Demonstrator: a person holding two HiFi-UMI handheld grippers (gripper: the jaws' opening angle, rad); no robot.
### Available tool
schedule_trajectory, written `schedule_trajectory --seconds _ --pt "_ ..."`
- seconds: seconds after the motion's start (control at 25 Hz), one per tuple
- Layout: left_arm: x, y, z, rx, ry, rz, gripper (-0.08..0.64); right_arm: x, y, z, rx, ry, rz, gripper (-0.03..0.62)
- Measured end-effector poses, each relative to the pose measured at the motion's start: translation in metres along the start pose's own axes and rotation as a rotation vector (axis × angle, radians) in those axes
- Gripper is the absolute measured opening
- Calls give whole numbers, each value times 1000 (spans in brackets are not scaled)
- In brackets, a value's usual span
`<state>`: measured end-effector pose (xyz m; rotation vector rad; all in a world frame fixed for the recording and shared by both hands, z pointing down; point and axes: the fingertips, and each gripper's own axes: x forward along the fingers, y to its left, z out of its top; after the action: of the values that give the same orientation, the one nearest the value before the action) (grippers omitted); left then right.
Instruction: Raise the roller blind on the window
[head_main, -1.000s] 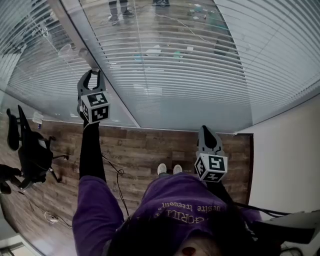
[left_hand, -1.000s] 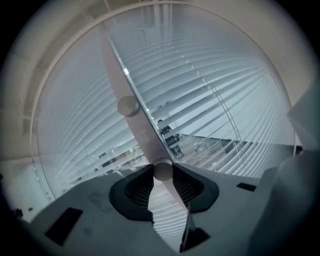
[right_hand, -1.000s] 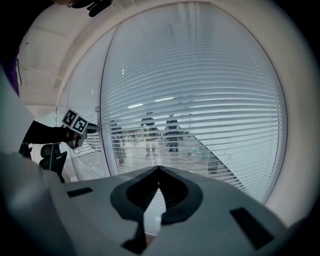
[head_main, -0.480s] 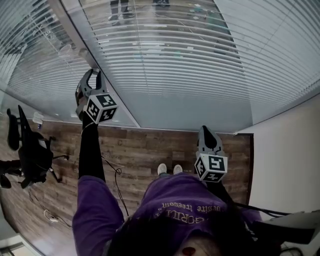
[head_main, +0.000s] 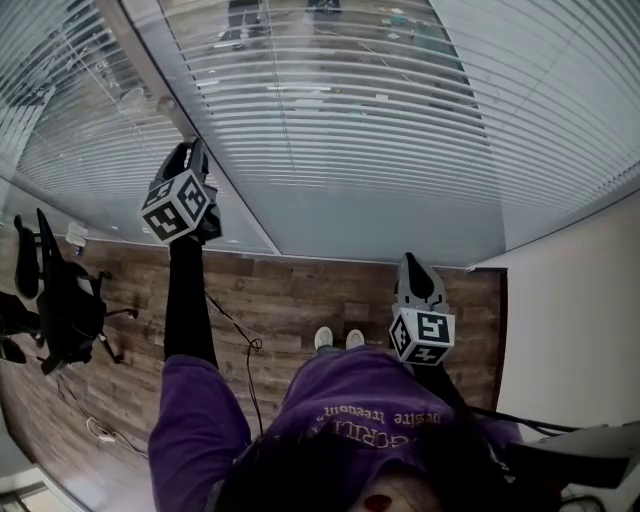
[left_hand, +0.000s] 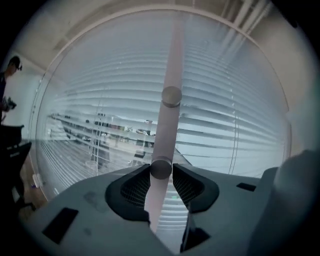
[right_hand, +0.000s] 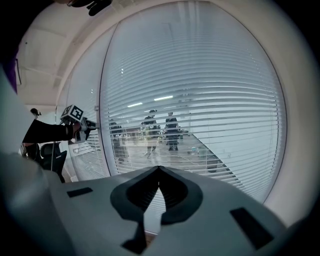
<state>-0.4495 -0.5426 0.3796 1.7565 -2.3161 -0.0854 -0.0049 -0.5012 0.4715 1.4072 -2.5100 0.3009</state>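
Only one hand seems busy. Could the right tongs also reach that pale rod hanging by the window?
Probably yes. The right tongs, shut and empty, face the white slatted blind with open air between; the pale round rod, clamped in the left tongs, has bare length above.

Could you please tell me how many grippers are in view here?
2. The left gripper is raised at the blind, jaws shut on the wand. The right gripper is lower, facing the blind, jaws shut and empty.
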Motion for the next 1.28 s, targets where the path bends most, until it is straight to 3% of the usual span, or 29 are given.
schedule_trajectory --seconds 0.16,0.24,0.32,0.72,1.04,1.28 --pt "-3 3 4 -177 -35 -43 123 -1 -2 -1 -1 1 2 -3" --pt "-3 4 7 -186 -34 -49 123 -1 -3 -1 -2 4 2 -3" --pt "-2 4 7 -108 -16 -37 121 -1 -2 0 -4 5 2 -3" --pt "1 2 0 474 38 61 121 -4 -5 -3 -9 6 -6 -3" --pt "3 0 -5 629 58 90 121 -3 -5 -3 -11 2 -8 -3" --pt "3 -1 -5 795 65 132 121 -2 -6 -4 -9 3 -10 -3"
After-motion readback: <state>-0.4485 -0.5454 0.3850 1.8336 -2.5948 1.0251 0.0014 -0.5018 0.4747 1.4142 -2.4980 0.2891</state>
